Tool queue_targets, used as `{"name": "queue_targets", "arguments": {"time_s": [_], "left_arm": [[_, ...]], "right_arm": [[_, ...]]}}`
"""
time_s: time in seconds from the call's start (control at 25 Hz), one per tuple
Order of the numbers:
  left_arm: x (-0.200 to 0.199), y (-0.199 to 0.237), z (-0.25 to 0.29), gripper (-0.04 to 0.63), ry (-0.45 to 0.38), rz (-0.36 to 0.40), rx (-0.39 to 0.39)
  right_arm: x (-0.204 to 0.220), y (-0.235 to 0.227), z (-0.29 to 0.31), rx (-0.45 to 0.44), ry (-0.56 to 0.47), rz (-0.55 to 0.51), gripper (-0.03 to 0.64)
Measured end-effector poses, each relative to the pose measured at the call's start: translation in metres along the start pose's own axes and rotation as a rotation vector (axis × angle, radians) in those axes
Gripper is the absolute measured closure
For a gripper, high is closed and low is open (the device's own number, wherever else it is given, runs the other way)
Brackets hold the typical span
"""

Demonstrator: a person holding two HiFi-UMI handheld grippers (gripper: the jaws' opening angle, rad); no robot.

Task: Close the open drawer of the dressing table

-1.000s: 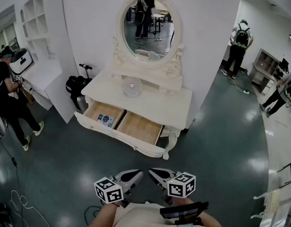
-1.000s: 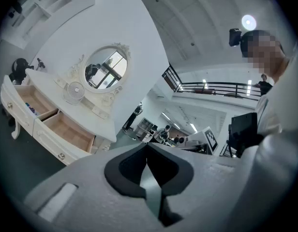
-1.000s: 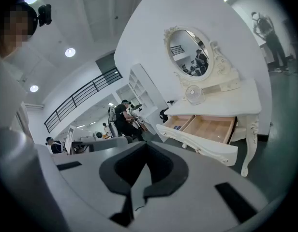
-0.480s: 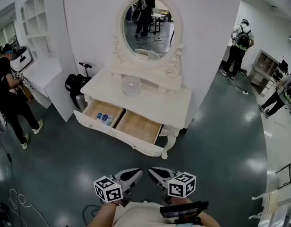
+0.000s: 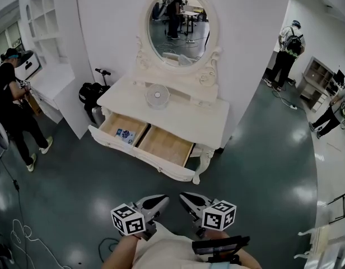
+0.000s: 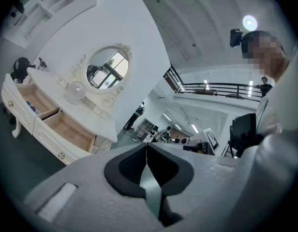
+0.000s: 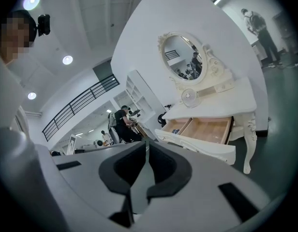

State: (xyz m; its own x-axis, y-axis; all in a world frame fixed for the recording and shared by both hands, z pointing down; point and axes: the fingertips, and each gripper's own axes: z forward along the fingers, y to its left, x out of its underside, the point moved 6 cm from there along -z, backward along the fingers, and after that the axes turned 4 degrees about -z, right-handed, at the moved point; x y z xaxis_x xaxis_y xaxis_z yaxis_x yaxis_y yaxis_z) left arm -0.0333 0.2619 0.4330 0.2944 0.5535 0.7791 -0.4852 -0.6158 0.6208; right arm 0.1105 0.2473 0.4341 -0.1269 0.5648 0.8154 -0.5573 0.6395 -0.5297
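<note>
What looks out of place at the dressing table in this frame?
Only the drawer: it stands pulled far out of the dressing table, a small printed item lying in its left compartment. Nothing looks spilled or damaged.

I see a big work hall, not a home. A dressing table (image 5: 178,108) stands by a free white wall (image 5: 105,27) on a shiny dark floor (image 5: 262,167). People with backpacks (image 5: 288,41) stand about, cables (image 5: 18,237) lie loose, and a railing (image 6: 221,86) runs high up.
</note>
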Motion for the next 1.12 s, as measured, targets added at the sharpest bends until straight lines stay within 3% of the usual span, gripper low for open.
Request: {"name": "queue_targets", "arguments": {"time_s": [1.12], "left_arm": [[-0.107,0.139,0.081,0.584,0.065,-0.005,0.053]], "right_arm": [[-0.094,-0.102,0.110,0.092,0.014,0.032,0.598]]}}
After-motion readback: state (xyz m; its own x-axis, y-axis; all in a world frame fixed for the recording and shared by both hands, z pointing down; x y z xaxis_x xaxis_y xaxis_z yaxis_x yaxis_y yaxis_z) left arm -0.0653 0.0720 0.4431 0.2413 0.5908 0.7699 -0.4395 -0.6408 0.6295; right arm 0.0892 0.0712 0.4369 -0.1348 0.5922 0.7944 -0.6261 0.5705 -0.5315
